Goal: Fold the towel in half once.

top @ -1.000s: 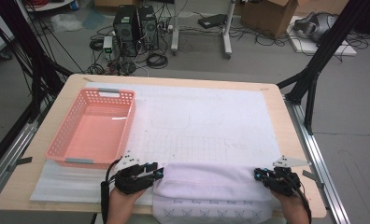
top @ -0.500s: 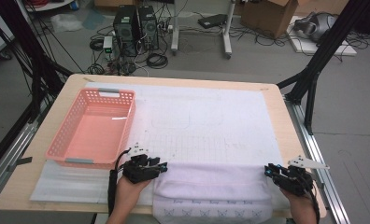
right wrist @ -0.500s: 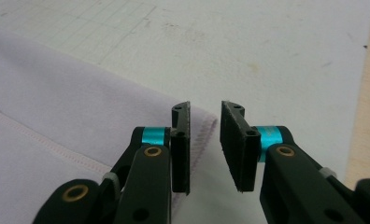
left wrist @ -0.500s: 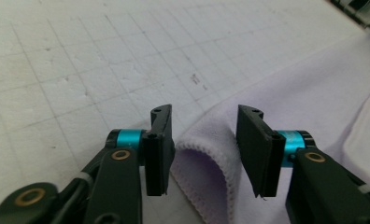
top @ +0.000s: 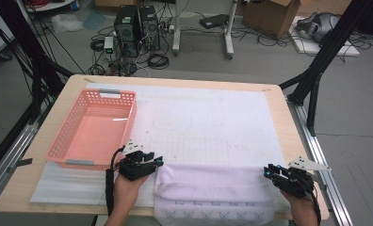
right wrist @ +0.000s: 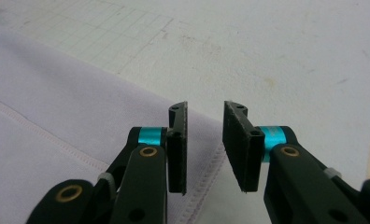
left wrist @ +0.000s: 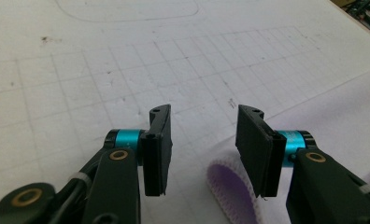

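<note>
Below table edge, cloth cut off

Both forearms reach in low, the left gripper and right gripper having just opened, jaws apart and empty

You are working beside a pink basket that is sitting on the left of a white gridded mat, which is covering the wooden table. Beyond it, computer towers, cables and a cardboard box are lying on the floor.
</note>
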Demonstrator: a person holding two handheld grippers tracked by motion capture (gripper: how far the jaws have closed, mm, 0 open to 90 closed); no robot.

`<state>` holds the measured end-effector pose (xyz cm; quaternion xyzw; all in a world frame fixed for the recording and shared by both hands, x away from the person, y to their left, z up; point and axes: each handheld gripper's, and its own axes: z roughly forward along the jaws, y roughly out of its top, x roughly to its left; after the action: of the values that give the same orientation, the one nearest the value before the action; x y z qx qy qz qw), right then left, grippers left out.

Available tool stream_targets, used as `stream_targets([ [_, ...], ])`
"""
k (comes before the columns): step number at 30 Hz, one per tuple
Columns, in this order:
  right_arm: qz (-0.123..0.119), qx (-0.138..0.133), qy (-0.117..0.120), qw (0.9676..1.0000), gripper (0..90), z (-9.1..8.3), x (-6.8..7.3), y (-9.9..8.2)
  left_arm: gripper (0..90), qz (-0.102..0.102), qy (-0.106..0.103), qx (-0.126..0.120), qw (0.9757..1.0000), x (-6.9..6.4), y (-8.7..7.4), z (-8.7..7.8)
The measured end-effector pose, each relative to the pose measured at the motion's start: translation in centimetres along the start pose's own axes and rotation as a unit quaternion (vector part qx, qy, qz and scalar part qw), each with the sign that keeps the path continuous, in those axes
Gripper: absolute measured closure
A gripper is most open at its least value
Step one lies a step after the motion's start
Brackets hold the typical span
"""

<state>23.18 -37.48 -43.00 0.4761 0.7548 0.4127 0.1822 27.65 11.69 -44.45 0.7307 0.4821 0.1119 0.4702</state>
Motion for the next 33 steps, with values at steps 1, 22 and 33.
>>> stream_targets([
  [1,-0.001,0.0,0.0,1.0,69.4,0.0,0.0,0.0,55.8,-0.001,-0.004,0.002,1.0,0.1,-0.1,0.1],
  [22,-0.025,0.09,-0.014,0.9956,53.0,1.0,0.5,-0.5,50.6,0.041,-0.081,0.042,0.995,-2.2,-1.8,0.5],
  [33,-0.01,0.071,0.031,0.997,84.8,1.1,-0.2,-0.5,84.5,0.026,-0.062,0.027,0.9974,-2.2,-0.9,0.7],
])
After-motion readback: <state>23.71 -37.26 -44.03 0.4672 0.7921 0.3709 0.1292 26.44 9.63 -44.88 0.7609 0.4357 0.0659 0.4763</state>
